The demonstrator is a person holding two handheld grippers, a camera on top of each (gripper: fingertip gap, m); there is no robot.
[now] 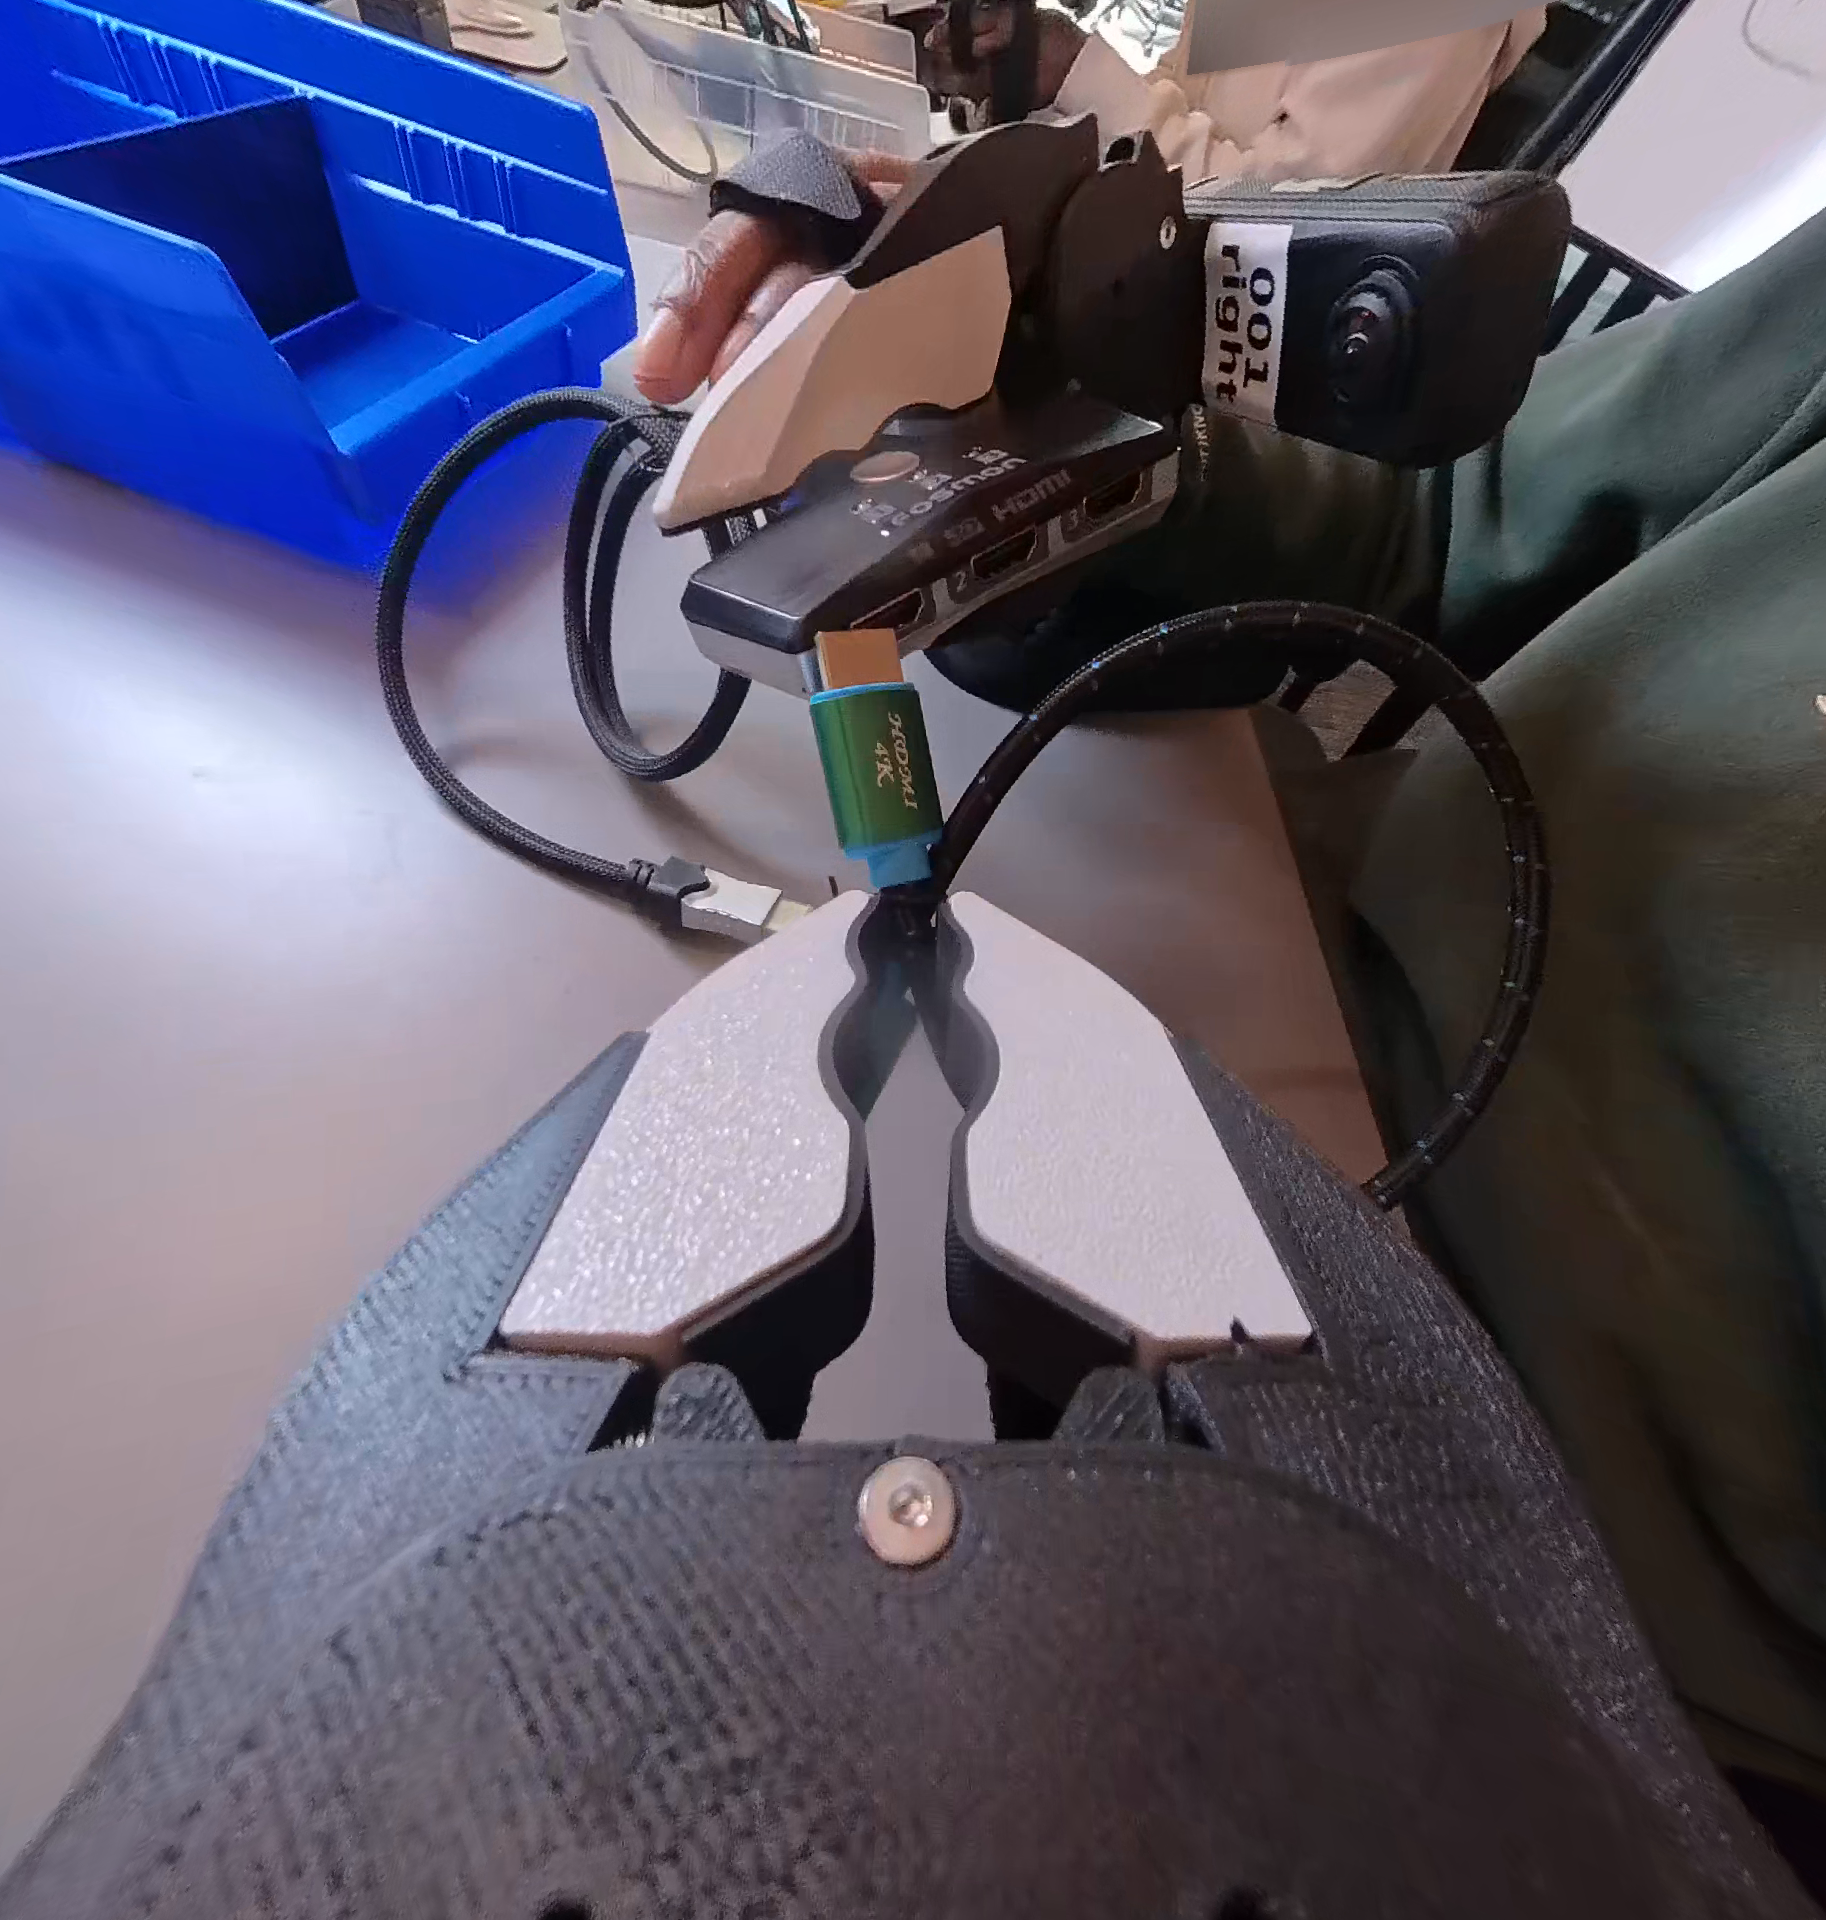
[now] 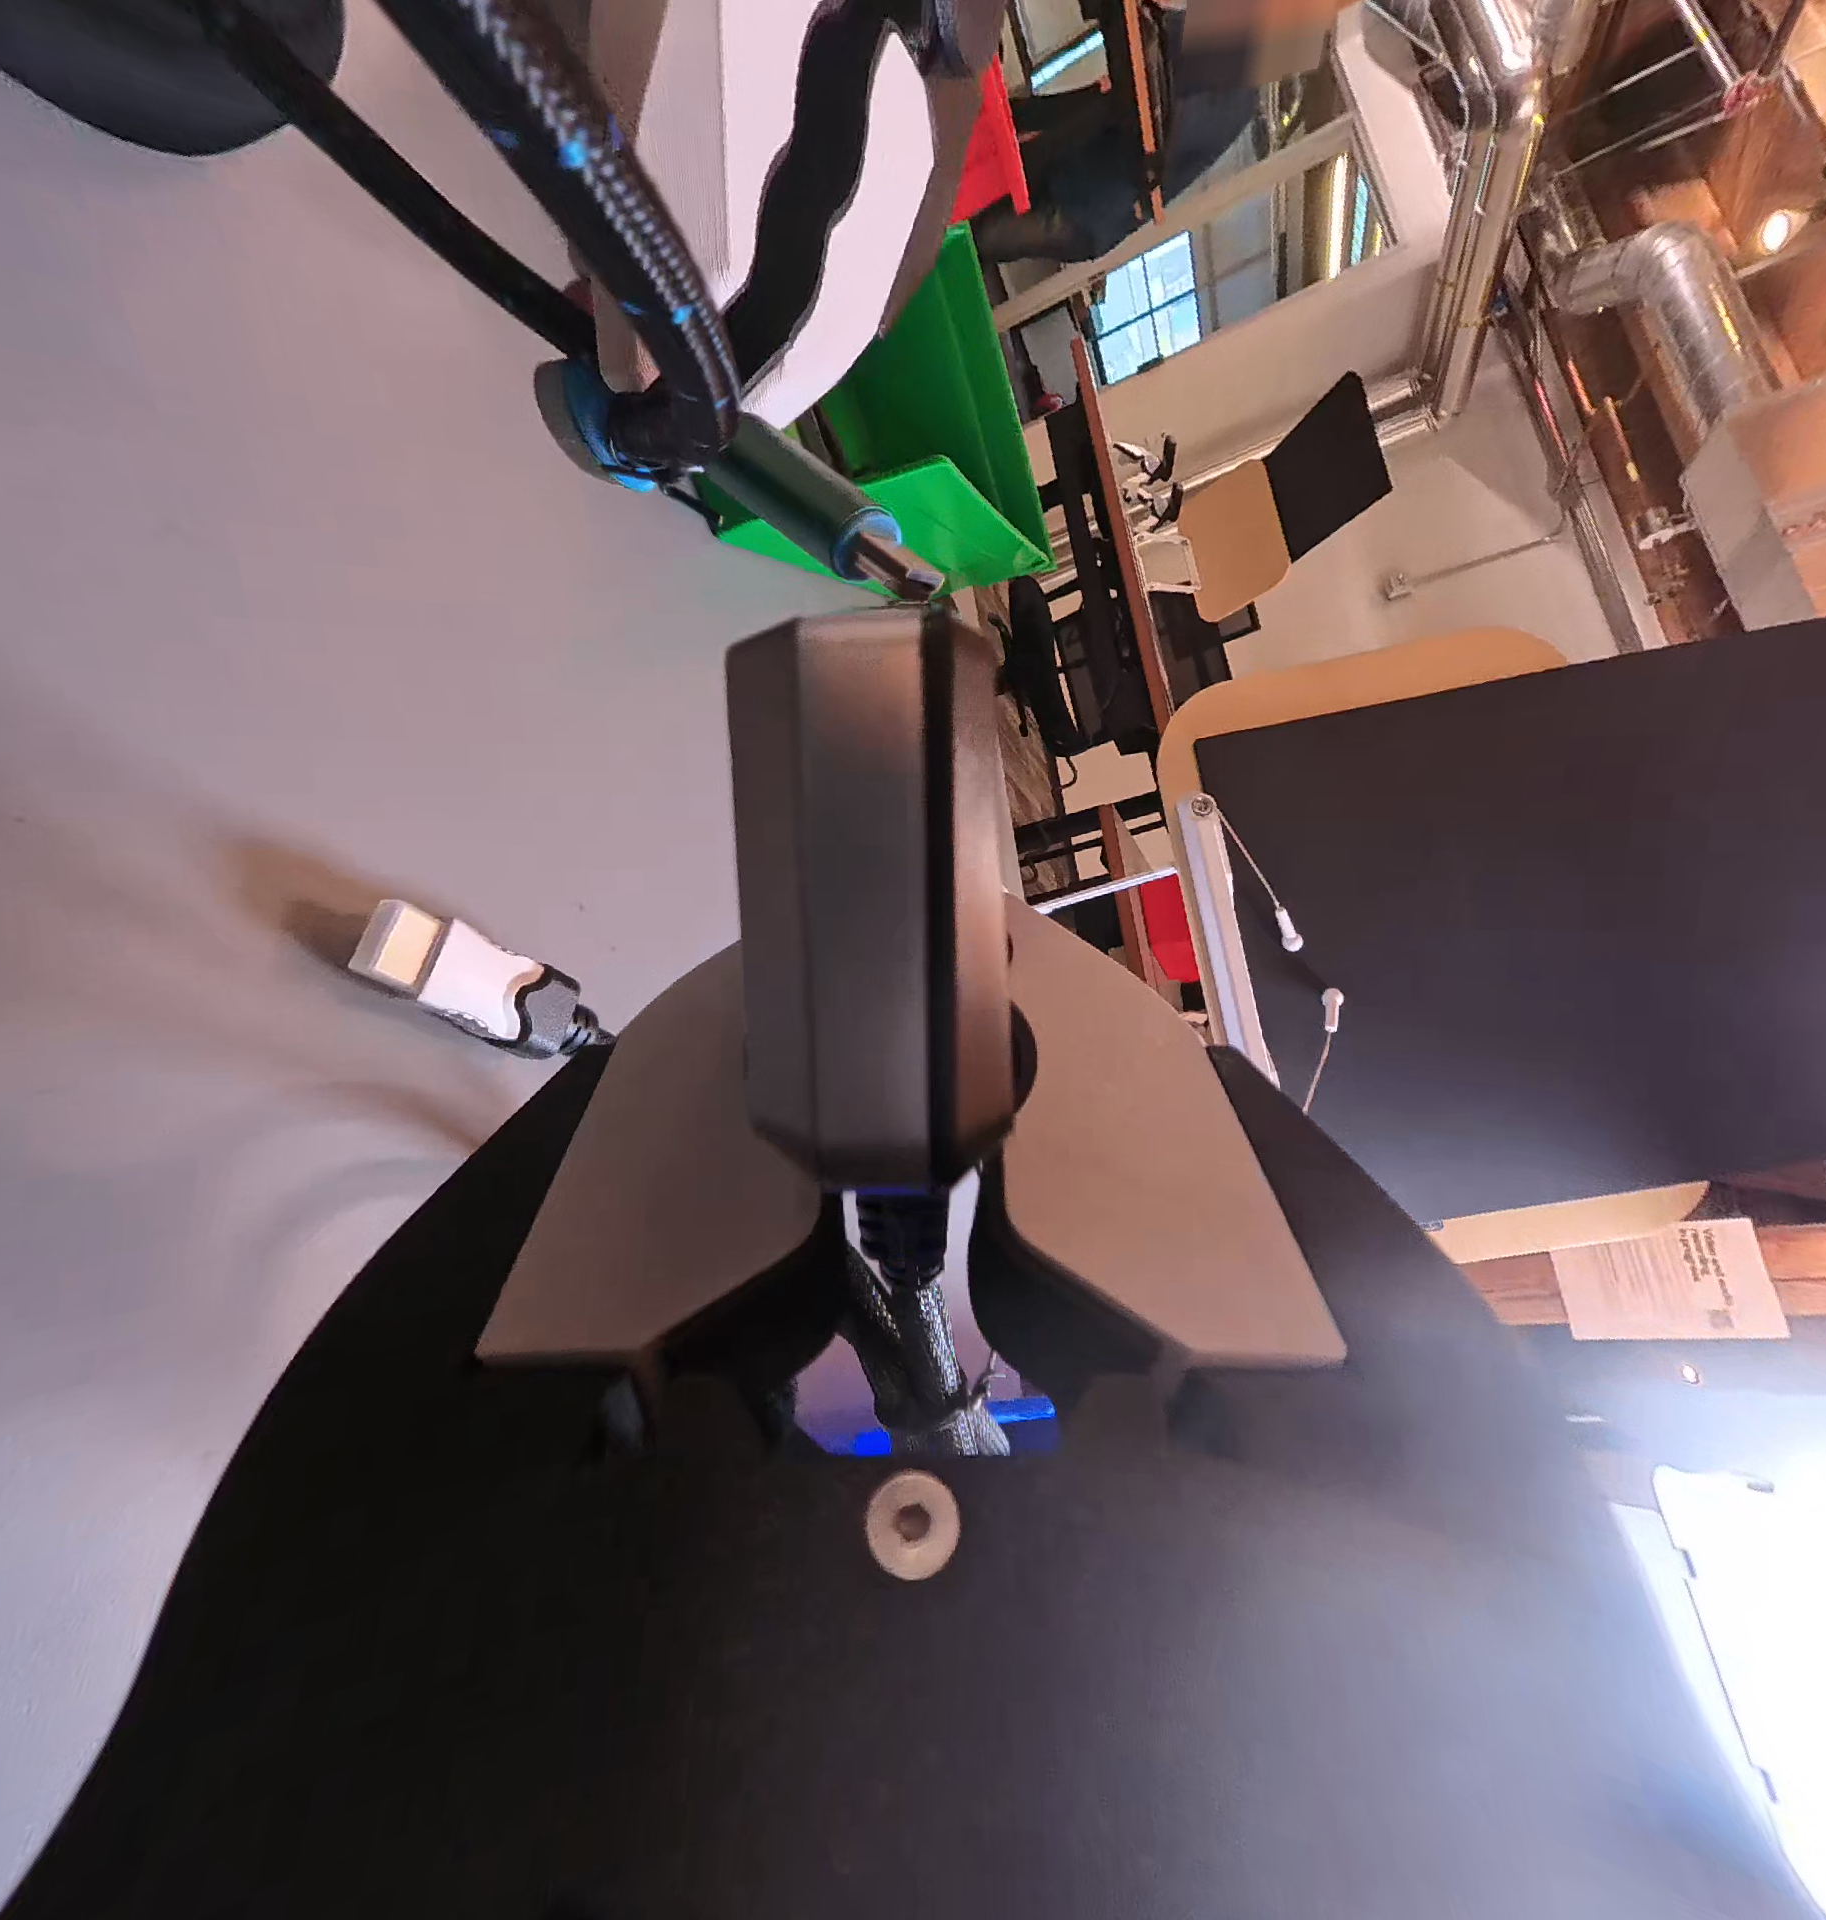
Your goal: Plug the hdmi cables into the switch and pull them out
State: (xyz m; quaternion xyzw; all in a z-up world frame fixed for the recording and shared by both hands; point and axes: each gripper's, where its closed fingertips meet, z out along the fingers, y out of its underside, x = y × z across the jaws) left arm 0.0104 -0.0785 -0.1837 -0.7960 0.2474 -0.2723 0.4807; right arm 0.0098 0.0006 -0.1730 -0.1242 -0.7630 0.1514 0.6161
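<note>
From my left gripper [image 1: 904,914], the plug [image 1: 873,784] lies at twelve, switch box [image 1: 930,540] beyond, bin [image 1: 265,260] at ten.

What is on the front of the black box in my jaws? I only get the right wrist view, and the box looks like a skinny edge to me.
Observer: The black switch box has a row of three ports along its front, facing the green plug.
Operator: Is the plug inside one yet?
Observer: Its gold tip sits at the mouth of the end port, and most of the gold is showing.
Operator: What's the blue bit peeking under my jaws?
Observer: That's a blue bin with dividers, standing on the table beyond the box.
</note>
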